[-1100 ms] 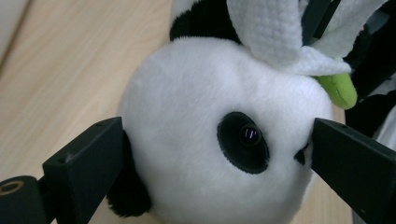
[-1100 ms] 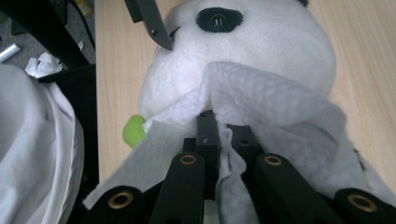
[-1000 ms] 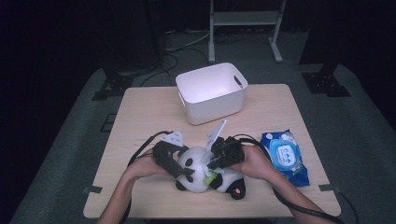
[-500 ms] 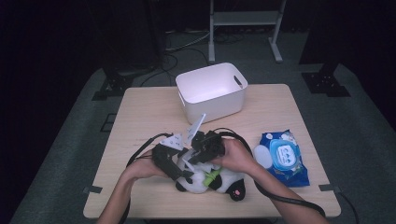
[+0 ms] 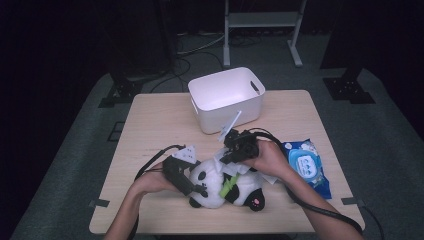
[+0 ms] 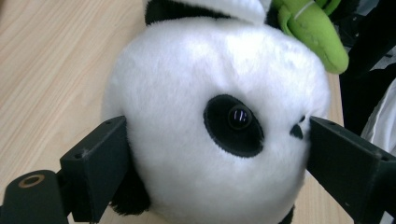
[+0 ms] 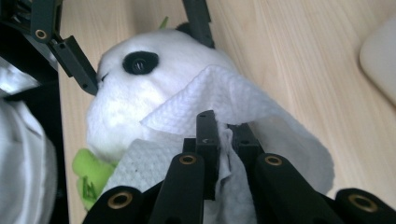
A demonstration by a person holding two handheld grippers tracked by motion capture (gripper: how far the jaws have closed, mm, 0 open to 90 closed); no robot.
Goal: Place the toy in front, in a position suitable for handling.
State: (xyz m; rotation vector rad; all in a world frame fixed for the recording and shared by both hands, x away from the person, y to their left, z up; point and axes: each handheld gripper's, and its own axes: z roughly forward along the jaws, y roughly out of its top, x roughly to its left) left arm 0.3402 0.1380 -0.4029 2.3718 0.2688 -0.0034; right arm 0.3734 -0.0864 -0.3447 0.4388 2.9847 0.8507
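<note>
A black and white panda plush [image 5: 220, 190] with a green leaf [image 5: 229, 186] lies on the wooden table [image 5: 150, 130] near its front edge. My left gripper [image 5: 199, 189] has its jaws set wide on either side of the panda's head [image 6: 215, 60]. They have just closed a little and press into the fur. My right gripper [image 5: 226, 157] hovers over the panda's head, shut on a crumpled white wipe [image 7: 224, 93]. That wipe drapes over the head [image 7: 121, 98] beside the eye.
A white plastic bin [image 5: 225, 100] stands behind the panda at the table's middle. A blue pack of wet wipes [image 5: 306, 167] lies to the right of the right hand. Black cables trail from both grippers over the table's front.
The right gripper carried the wipe left across the panda's head, then back to the right and slightly up. The left hand kept still on the head.
</note>
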